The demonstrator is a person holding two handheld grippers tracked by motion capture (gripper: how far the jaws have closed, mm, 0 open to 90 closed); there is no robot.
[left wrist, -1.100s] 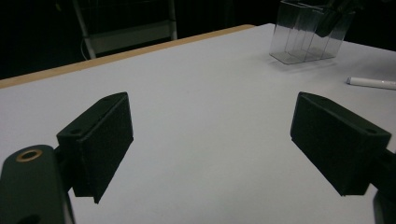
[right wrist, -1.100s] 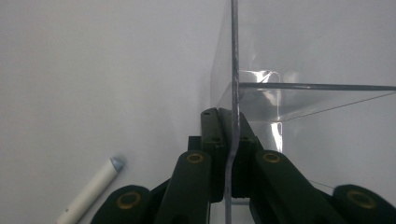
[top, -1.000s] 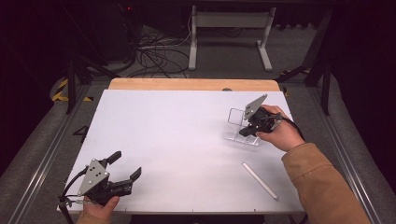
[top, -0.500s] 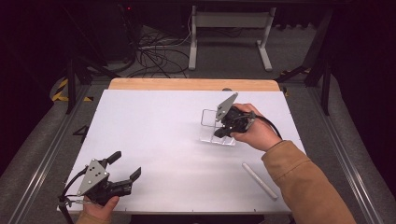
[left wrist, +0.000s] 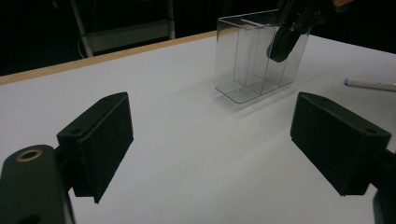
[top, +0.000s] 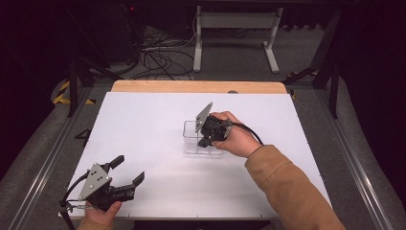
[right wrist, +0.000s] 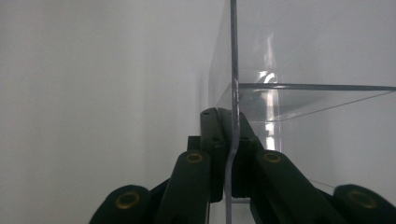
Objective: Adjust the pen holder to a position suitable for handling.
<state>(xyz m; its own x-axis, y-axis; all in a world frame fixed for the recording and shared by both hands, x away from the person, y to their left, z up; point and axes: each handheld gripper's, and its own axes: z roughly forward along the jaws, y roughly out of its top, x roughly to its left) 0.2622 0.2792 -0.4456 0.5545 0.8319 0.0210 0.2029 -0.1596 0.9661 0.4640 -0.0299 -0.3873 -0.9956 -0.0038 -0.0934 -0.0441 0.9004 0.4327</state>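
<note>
Right gripper [top: 205,140]: jaws closed on one thin wall of the clear organizer [top: 194,139], pinching it from above.
Organizer place: near the middle of the white table [top: 143,124], standing upright.
Left gripper [top: 125,175]: jaws wide apart, holding nothing, near the front-left corner.
Key relation: organizer lies well ahead and to the right of the left gripper; the right hand is nearer.

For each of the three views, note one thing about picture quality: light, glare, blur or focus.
High view: the white table is evenly lit while the floor beyond falls into darkness. Left gripper view: the near pads are soft, and the clear organiser is sharper. Right gripper view: the right tongs pinch the organiser's wall, with bright glare streaks on the plastic.
</note>
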